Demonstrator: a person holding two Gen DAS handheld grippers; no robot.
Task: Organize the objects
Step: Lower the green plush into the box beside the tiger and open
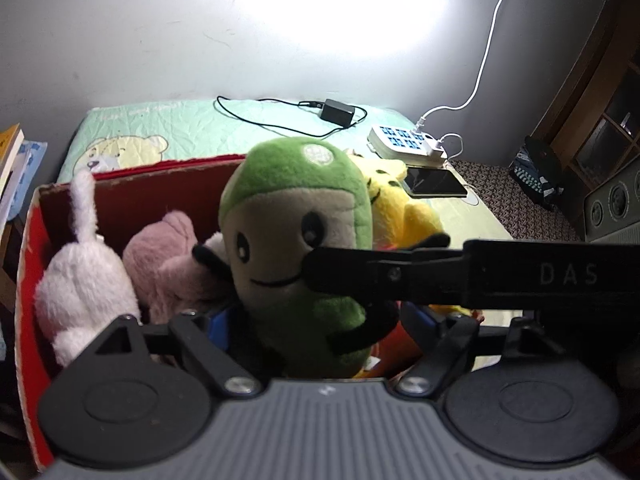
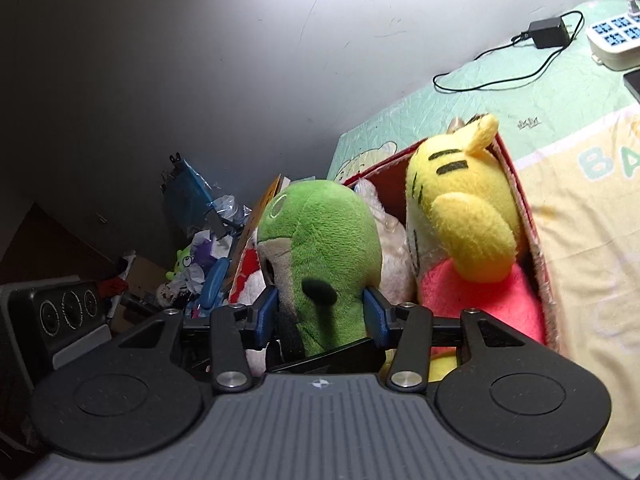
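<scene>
A green plush toy (image 1: 304, 216) with a beige smiling face stands upright over a red cardboard box (image 1: 132, 184). My left gripper (image 1: 320, 320) is open around its lower body, blue pads just off both sides. My right gripper (image 2: 320, 316) is shut on the green plush toy (image 2: 320, 232), its pads pressing the flanks. One black finger (image 1: 400, 276) of the right gripper crosses the left wrist view from the right and reaches the toy's cheek. In the box lie a white plush (image 1: 80, 280), a pink plush (image 1: 168, 256) and a yellow striped plush (image 2: 460, 216).
The box (image 2: 516, 184) rests on a pale green bedsheet (image 1: 180, 128). Behind it lie a black adapter (image 1: 338, 112) with its cable, a white power strip (image 1: 404, 142) and a phone (image 1: 434, 182). Left of the bed is a heap of clutter (image 2: 200, 248).
</scene>
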